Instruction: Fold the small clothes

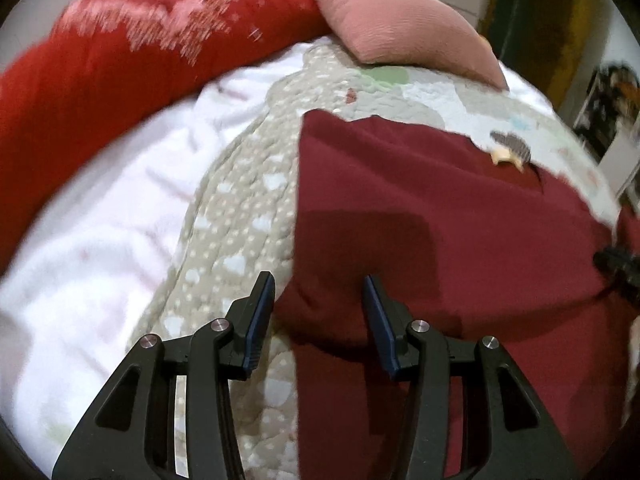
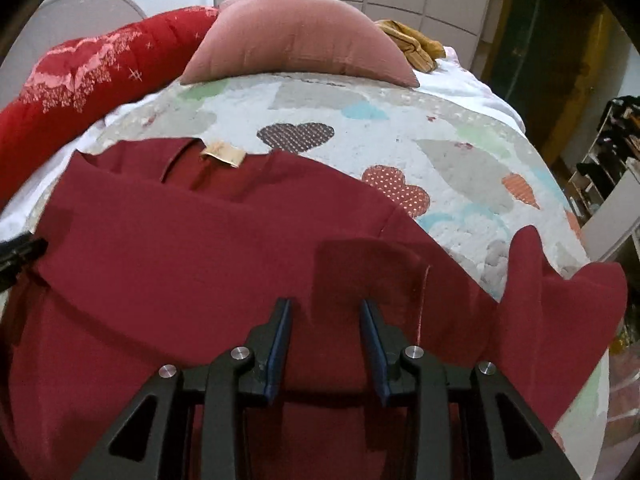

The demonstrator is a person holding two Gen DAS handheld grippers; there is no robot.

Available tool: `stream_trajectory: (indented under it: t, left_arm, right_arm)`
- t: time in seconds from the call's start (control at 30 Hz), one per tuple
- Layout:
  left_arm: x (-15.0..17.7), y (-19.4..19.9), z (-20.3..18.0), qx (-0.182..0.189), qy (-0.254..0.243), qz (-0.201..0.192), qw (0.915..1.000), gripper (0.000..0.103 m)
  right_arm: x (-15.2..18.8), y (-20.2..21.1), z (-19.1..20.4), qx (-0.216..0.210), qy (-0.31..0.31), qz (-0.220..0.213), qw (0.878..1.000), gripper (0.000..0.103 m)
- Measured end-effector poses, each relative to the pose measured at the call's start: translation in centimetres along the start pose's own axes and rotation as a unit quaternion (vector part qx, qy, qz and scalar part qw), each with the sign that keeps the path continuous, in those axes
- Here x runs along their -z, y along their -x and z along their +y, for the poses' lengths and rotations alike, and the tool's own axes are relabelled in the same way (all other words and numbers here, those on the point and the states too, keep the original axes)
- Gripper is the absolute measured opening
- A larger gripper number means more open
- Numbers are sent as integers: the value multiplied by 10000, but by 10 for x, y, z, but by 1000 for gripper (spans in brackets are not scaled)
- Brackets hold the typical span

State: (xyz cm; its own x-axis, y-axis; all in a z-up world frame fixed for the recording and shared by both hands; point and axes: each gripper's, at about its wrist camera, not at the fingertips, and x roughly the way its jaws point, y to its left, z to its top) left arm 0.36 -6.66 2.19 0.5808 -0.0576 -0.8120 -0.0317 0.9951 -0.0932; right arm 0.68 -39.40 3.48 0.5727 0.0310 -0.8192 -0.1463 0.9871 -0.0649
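Note:
A dark red garment (image 1: 420,208) lies spread on a patterned quilt (image 1: 240,200), with a tan neck label (image 1: 506,156) at its far edge. My left gripper (image 1: 320,284) is open and empty, hovering over the garment's left edge. In the right wrist view the same garment (image 2: 200,256) fills the foreground, its label (image 2: 222,155) at the far side and a sleeve (image 2: 560,300) bunched at the right. My right gripper (image 2: 325,308) is open and empty just above the cloth. The other gripper shows at each view's edge (image 1: 620,268), (image 2: 16,256).
A pink pillow (image 2: 296,36) lies at the head of the bed, beside a red patterned blanket (image 1: 120,52). A white sheet (image 1: 100,220) lies left of the quilt. A yellow cloth (image 2: 412,44) sits behind the pillow. Shelves (image 2: 612,152) stand to the right of the bed.

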Motion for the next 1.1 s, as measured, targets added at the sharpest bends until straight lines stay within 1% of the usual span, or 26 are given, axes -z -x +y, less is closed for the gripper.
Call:
stream_trajectory:
  t: [0.07,0.1,0.2,0.23,0.33,0.37,0.43,0.57,0.7,0.77,0.83,0.87,0.97,1.0,1.07,1.1]
  left_arm:
    - [-1,4,10,167,253,82,9995,46]
    - [-2,7,11,171,280,65,9994,46]
    - [-4,16,7,182,258,-11,9995,46]
    - [-4,18,4,220,251,-24,9994,46]
    - [-6,22,-6,319,196,-18,9993,46]
    - [-7,24,-12,347,153,-27,9993,46]
    - [-10,27,-20,400,102,-63,9991,46]
    - [-15,28,-38,576,44,-78,9983,47]
    - [-20,22,-61,681,-151,-4,9976,47]
    - [-21,18,-73,719,-275,23,9970,47]
    - [-21,14,-81,758,-362,58,9965,47]
    - [-20,12,-84,769,-400,86,9962,47]
    - [-17,2,-93,771,-503,216,9955,47]
    - [-16,-2,-95,764,-532,262,9953,47]
    - [-13,-8,-97,707,-587,327,9952,47]
    - [-11,-9,-98,681,-613,324,9953,47]
  right_arm:
    - [0,10,-3,-279,-154,-53,9995,34]
    - [1,14,-4,-309,-193,-101,9993,35]
    - [4,20,-4,-100,-177,-195,9996,36]
    - [6,18,-6,-35,-226,-163,9996,36]
    - [12,1,-11,-12,-268,158,9995,38]
    - [12,1,-12,-11,-260,84,9996,38]
    - [12,8,-13,-24,-287,88,9995,38]
    - [13,23,-21,-145,-449,-54,9989,41]
    - [15,41,-53,113,-791,-294,9964,42]
    - [15,51,-79,209,-1123,-411,9926,43]
    - [17,62,-115,492,-1599,-530,9845,45]
    - [18,65,-126,582,-1742,-557,9814,46]
    - [22,70,-174,851,-2392,-564,9656,46]
    - [24,69,-193,943,-2673,-558,9574,47]
    - [24,63,-214,925,-2983,-511,9486,47]
    - [23,57,-225,823,-3129,-464,9451,47]
